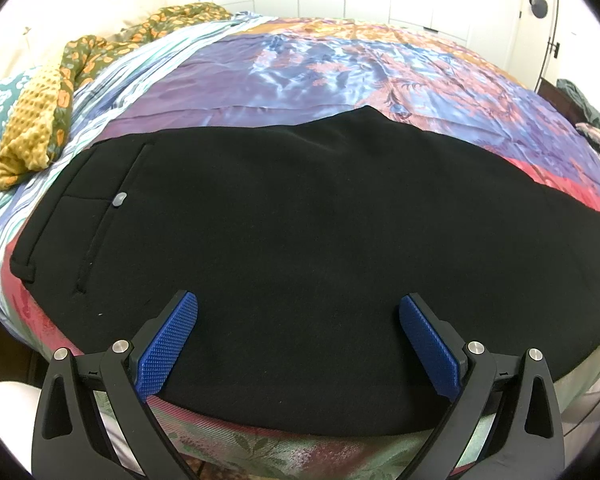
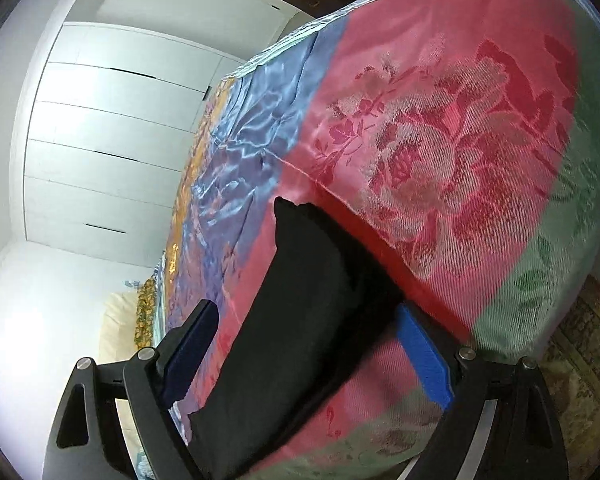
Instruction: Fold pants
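Black pants (image 2: 300, 320) between spread tongs (image 2: 308, 344)

The pants (image 1: 300, 248) are matt black cloth, dense and smooth, with a small dull grey button (image 1: 119, 199). The bedspread (image 1: 308, 64) beneath is glossy satin-like cloth, its red part (image 2: 440, 152) woven with a ribbed flower pattern. At far left lies a mustard blanket (image 1: 32, 128) with a bumpy waffle texture. Each tool, left tool (image 1: 298, 340) and right tool (image 2: 312, 344), has matt black plastic arms, blue knurled pads (image 1: 168, 344) and shiny metal pins (image 1: 120, 346).

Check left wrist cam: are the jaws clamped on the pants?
No. The left gripper stands wide open over the black pants, which lie flat on the bedspread, its blue pads pressing nothing.
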Demonstrator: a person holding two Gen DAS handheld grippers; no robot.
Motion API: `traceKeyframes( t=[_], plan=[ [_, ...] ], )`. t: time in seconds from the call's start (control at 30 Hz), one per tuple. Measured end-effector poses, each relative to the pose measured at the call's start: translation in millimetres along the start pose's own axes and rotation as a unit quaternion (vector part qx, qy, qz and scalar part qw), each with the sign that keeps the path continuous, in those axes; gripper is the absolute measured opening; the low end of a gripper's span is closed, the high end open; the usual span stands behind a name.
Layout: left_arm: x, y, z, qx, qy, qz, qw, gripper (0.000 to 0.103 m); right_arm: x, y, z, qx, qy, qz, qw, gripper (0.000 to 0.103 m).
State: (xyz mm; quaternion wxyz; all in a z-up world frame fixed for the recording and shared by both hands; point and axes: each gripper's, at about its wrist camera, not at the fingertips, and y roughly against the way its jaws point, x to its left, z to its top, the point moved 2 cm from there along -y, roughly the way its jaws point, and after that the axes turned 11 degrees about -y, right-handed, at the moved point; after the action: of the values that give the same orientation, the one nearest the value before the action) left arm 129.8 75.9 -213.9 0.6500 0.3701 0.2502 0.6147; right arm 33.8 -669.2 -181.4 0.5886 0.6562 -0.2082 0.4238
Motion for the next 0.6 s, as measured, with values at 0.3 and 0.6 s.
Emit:
traceKeyframes(
  t=[0.3,0.6],
  plan=[
    [0,0,0,0.000,0.000,0.001,1.0000,0.101,-17,-12,4,-0.012,-0.035,-0.037,0.999,0.066],
    [0,0,-1,0.000,0.000,0.001,1.0000,0.102,-14,-20,7,-0.003,-0.033,-0.037,0.999,0.070]
  ],
)
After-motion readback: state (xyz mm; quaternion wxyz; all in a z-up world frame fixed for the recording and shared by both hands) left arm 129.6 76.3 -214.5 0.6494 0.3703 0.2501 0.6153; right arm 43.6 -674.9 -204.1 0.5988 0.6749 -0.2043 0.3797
